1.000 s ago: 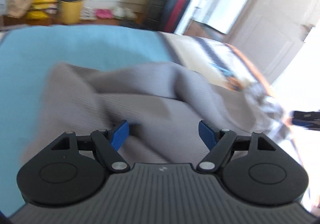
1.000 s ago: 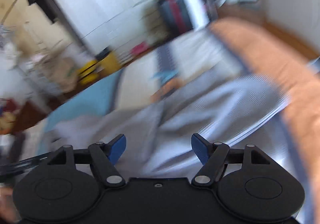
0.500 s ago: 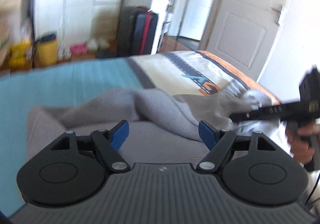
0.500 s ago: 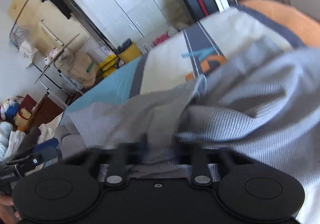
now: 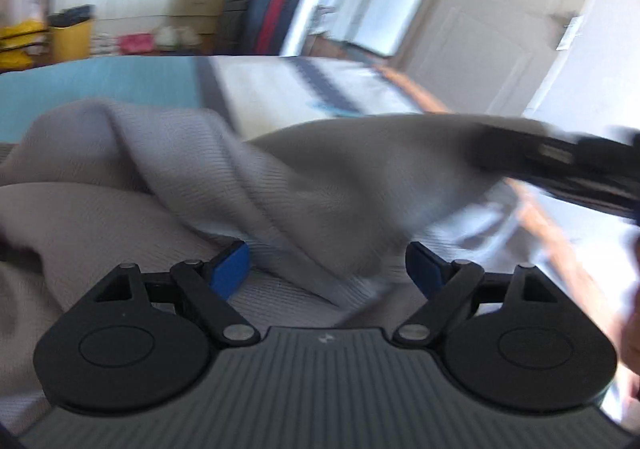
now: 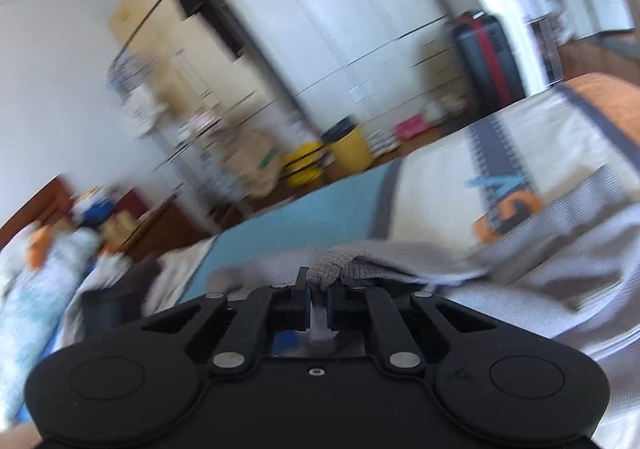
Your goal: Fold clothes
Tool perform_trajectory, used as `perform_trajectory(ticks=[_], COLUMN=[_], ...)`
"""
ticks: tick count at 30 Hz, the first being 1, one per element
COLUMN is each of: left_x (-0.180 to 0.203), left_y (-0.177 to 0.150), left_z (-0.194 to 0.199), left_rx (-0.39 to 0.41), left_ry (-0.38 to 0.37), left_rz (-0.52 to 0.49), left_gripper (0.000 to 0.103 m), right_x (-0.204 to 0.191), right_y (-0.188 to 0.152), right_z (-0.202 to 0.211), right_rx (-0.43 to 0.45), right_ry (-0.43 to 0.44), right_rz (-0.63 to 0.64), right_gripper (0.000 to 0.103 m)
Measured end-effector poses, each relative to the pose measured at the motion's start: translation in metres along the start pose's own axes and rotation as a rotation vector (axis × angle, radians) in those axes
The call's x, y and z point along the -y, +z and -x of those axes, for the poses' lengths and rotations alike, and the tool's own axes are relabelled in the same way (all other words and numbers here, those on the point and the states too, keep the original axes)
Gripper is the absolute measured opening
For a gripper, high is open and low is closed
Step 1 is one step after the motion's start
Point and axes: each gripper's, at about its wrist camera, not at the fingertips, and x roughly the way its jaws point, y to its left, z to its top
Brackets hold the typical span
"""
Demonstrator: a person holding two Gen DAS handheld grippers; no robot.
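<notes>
1. Since the earlier frame, my right gripper (image 6: 318, 307) has closed from wide apart and is still closing, its pads pinching a fold of the grey garment (image 6: 336, 265).
2. My left gripper (image 5: 328, 269) is opening, pads clear of the cloth between them.
3. Garment lies bunched on the bed (image 5: 100, 89), rising toward 2 o'clock.

Count: 1 grey garment (image 5: 304, 185), 1 bedspread (image 6: 304, 209), 1 yellow bin (image 6: 352, 147), 1 suitcase (image 5: 272, 15), 2 grippers (image 5: 328, 267) (image 6: 318, 299).
</notes>
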Motion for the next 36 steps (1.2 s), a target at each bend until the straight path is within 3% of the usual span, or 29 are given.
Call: perform_trajectory(ticks=[2,4,5,6,8,10,11,12,15,17,20,22,25,29,31,33,35,36], left_x=[-0.002,-0.004,-0.002,0.000,0.004,-0.002,-0.009,-0.017,-0.037,-0.046,-0.053,-0.054,-0.050,-0.041,-0.039,-0.038,-0.035,-0.028], left_y=[0.002,0.005,0.007,0.009,0.011,0.013,0.014,0.015,0.018,0.020,0.023,0.024,0.024,0.022,0.020,0.019,0.017,0.017], left_z=[-0.006,0.007,0.014,0.021,0.035,0.046,0.048,0.051,0.059,0.065,0.074,0.079,0.082,0.087,0.089,0.092,0.094,0.096], left_rx=[-0.021,0.046,0.067,0.092,0.151,0.199,0.208,0.215,0.224,0.236,0.263,0.274,0.273,0.285,0.286,0.287,0.293,0.302], left_ry=[0.112,0.093,0.094,0.116,0.169,0.208,0.211,0.210,0.211,0.211,0.221,0.217,0.217,0.192,0.179,0.166,0.183,0.243], left_rz=[-0.026,-0.041,-0.063,-0.092,-0.140,-0.125,-0.097,-0.068,0.009,0.032,0.049,0.049,0.032,-0.014,-0.011,-0.009,-0.030,-0.087], left_gripper=[0.081,0.054,0.029,0.016,0.015,0.014,0.014,0.014,0.014,0.014,0.013,0.013,0.013,0.013,0.014,0.014,0.014,0.014], right_x=[-0.002,-0.001,0.002,0.004,0.018,0.035,0.046,0.058,0.094,0.118,0.141,0.148,0.148,0.135,0.117,0.102,0.100,0.100], right_y=[-0.010,-0.017,-0.017,-0.017,-0.008,0.000,0.004,0.005,0.001,-0.008,-0.021,-0.029,-0.038,-0.035,-0.029,-0.025,-0.027,-0.028], right_z=[0.002,-0.004,-0.006,-0.009,-0.007,-0.003,0.002,0.007,0.025,0.036,0.031,0.020,0.005,0.009,0.008,0.002,0.012,0.018], right_rx=[-0.041,-0.109,-0.117,-0.122,-0.108,-0.093,-0.091,-0.093,-0.075,-0.039,-0.052,-0.088,-0.115,0.055,0.077,0.047,0.084,0.104], right_ry=[0.024,-0.033,-0.083,-0.134,-0.210,-0.258,-0.262,-0.267,-0.276,-0.208,-0.100,-0.077,-0.130,-0.281,-0.378,-0.487,-0.505,-0.512], right_rz=[0.065,0.151,0.159,0.163,0.098,0.010,-0.053,-0.115,-0.348,-0.524,-0.686,-0.728,-0.725,-0.684,-0.518,-0.327,-0.365,-0.389], right_gripper=[0.008,0.007,0.007,0.012,0.016,0.027,0.047,0.059,0.060,0.060,0.064,0.068,0.068,0.068,0.061,0.011,0.005,0.005])
